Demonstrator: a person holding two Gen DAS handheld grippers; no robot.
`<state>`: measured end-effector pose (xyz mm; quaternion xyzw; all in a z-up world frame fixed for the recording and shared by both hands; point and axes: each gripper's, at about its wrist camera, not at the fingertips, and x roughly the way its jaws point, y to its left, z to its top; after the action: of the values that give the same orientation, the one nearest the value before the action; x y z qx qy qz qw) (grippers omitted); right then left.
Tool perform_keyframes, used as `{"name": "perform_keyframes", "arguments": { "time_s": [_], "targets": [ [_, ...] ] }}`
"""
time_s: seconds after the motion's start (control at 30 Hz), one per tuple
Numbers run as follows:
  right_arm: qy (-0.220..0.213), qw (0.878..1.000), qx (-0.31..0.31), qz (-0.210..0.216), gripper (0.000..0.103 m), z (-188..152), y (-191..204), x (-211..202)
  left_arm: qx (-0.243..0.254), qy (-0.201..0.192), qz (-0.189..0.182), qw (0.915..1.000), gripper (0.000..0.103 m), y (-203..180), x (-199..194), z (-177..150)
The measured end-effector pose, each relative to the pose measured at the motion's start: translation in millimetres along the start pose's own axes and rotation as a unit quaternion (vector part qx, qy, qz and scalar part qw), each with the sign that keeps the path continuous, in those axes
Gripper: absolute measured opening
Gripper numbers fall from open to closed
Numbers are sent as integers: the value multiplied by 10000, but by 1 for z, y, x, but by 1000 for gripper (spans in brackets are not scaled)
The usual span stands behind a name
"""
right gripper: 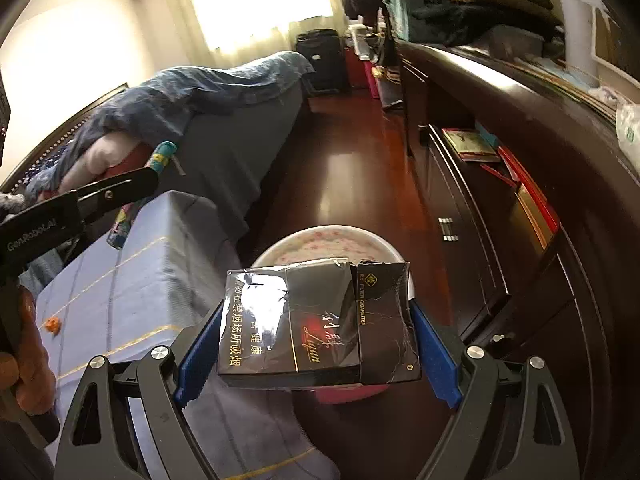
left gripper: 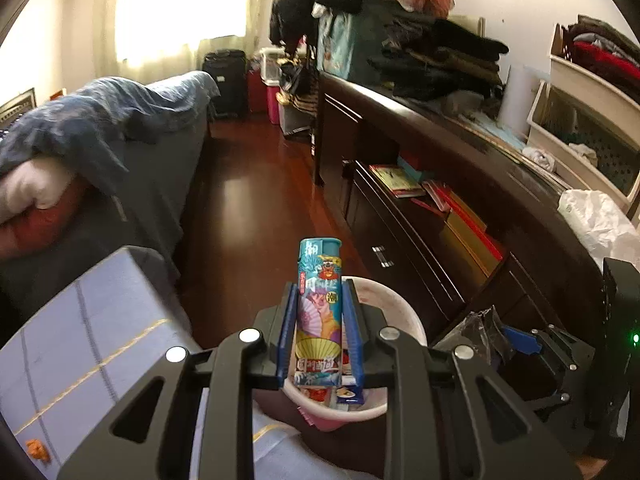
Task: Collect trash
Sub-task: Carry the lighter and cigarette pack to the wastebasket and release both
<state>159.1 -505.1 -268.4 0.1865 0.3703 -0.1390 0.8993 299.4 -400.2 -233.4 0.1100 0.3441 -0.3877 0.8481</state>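
My left gripper is shut on a teal patterned lighter, held upright above a white and pink waste bin that holds some wrappers. My right gripper is shut on a torn black cigarette pack, held over the same bin. The left gripper with the lighter tip shows at the left of the right wrist view. The right gripper with its pack shows at the right of the left wrist view.
The bin stands on a dark red wood floor beside a stool with a pale blue cloth, which bears a small orange scrap. A bed lies to the left. A long dark cabinet piled with clothes runs along the right.
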Motion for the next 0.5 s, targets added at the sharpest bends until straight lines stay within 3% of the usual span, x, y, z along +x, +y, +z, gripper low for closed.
{"name": "perform_keyframes", "arguments": {
  "time_s": [0.23,0.27,0.33,0.4,0.5],
  "targets": [
    [44,9995,-130,-288,88,3,-5,35,-41,274,-122,9995,25,-8,46,1],
    [48,9994,-158,-308,88,3,-5,41,-64,286,-132,9995,28,-8,49,2],
    [26,9990,-275,-340,89,2,-3,53,-192,260,-231,9992,46,-4,55,6],
    [-109,9985,-437,-310,96,2,-1,63,-364,156,-360,9986,67,2,53,10],
    [-207,9957,-693,-580,99,-1,5,68,-487,-7,-360,9982,75,11,44,12]
  ]
}}
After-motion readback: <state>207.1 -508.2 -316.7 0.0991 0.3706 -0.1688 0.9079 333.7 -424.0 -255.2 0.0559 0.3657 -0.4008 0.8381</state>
